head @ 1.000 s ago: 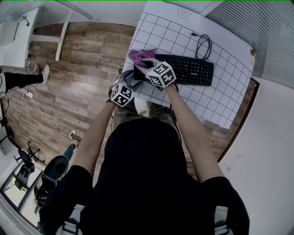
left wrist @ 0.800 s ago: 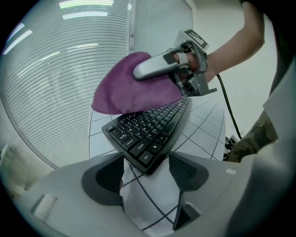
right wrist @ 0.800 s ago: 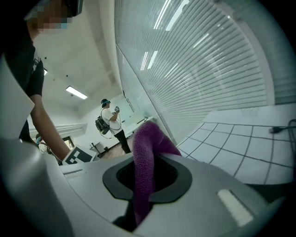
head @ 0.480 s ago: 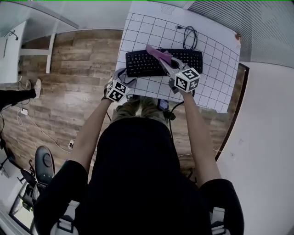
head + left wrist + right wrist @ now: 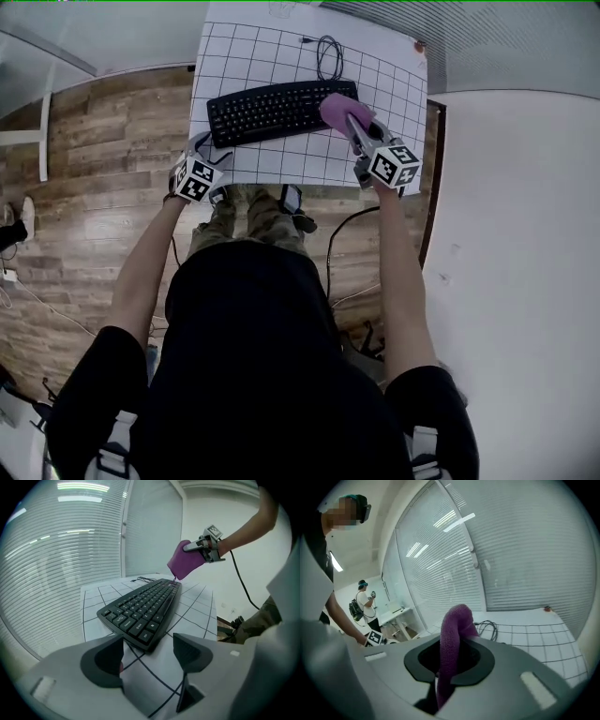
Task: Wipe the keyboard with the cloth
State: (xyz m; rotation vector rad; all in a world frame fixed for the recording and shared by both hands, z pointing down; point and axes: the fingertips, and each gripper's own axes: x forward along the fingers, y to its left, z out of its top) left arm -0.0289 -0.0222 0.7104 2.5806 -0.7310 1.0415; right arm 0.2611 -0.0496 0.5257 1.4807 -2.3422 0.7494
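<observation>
Right gripper view: right tongs point(image 5: 450, 660) clamped on cloth point(image 5: 454, 625), likely soft and limp; hold at bunched middle; left tongs point(image 5: 147, 648) apart, just opened wider, empty.

We see a white tabletop point(image 5: 281, 159) ruled with a black grid. Near its twelve o'clock edge lies a coiled black cable point(image 5: 328, 54). At the two o'clock corner sits a small reddish thing point(image 5: 419, 45), too small for us to tell what it is. A wooden floor point(image 5: 94, 169) spreads from seven to eleven o'clock of the tabletop, and a plain white wall point(image 5: 516, 234) fills the three o'clock side. Closed window blinds point(image 5: 56, 564) stand behind the tabletop. In the right gripper view, at nine o'clock, we find another person point(image 5: 365, 603) wearing a backpack, standing near a white desk point(image 5: 396, 612).
</observation>
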